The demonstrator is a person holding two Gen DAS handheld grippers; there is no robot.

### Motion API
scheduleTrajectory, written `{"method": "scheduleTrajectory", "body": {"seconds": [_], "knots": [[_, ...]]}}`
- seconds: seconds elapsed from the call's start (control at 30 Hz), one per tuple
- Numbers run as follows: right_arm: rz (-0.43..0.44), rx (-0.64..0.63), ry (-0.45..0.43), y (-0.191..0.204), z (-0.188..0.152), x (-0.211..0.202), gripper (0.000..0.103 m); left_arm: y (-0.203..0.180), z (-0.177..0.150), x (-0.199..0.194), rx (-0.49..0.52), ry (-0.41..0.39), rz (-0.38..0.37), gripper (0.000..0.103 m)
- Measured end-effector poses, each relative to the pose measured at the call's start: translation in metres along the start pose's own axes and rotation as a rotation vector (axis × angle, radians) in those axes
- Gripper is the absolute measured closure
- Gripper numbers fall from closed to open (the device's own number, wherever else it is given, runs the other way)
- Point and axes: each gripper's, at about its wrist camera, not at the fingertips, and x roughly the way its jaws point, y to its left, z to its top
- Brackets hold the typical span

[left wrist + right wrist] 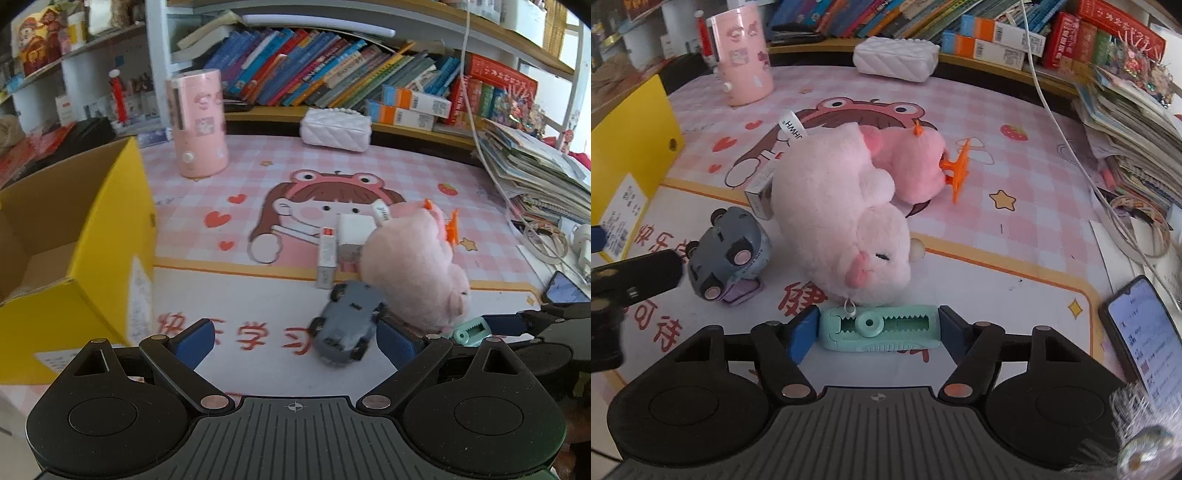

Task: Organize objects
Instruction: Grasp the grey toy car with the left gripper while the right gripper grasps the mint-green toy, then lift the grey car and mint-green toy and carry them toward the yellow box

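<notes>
Little of the tidying appears to be done: the open yellow cardboard box (92,236) at the left edge of the desk shows only bare brown inner walls as far as can be seen, though its floor is mostly hidden, and the items to be sorted are all seen lying on the glossy pink checked cartoon desk mat (1015,177). The right gripper (877,332) is set about the mint-green ridged plastic clip-like gadget (877,328), its blue pads at either end of it and seemingly touching, though a firm hold cannot be confirmed. The left gripper (295,341) is held wide open and empty, the grey hard-plastic toy car (347,325) lying tipped on its side just between its fingers, untouched. Beside these lie a soft, fuzzy pale-pink plush pig (842,221), a small white and grey cardboard carton (327,258), a white boxy block (354,230) and an orange plastic hair claw (958,170). All of these are judged left to be put away.
</notes>
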Motion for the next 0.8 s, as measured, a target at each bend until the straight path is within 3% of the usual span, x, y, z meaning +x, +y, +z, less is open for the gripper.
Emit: {"method": "scheduleTrajectory", "body": {"seconds": [0.23, 0.47, 0.57, 0.63, 0.7, 0.8], "knots": [[-0.047, -0.02, -0.066, -0.021, 0.001, -0.017, 0.036, -0.022, 0.009, 0.027, 0.031, 0.044, -0.017, 0.008], [-0.046, 0.012, -0.072, -0.042, -0.001, -0.021, 0.036, -0.033, 0.009, 0.05, 0.046, 0.103, -0.023, 0.01], [-0.034, 0.013, -0.068, -0.045, -0.002, -0.021, 0.036, -0.037, 0.01, 0.058, 0.043, 0.127, -0.038, 0.023], [-0.023, 0.002, -0.071, -0.045, -0.003, -0.023, 0.036, -0.038, 0.01, 0.062, 0.048, 0.145, -0.035, 0.042], [-0.015, -0.008, -0.073, -0.044, -0.004, -0.024, 0.036, -0.037, 0.009, 0.062, 0.041, 0.151, -0.028, 0.053], [-0.007, -0.01, -0.075, -0.043, -0.005, -0.026, 0.036, -0.032, 0.01, 0.057, 0.015, 0.141, -0.026, 0.055]]}}
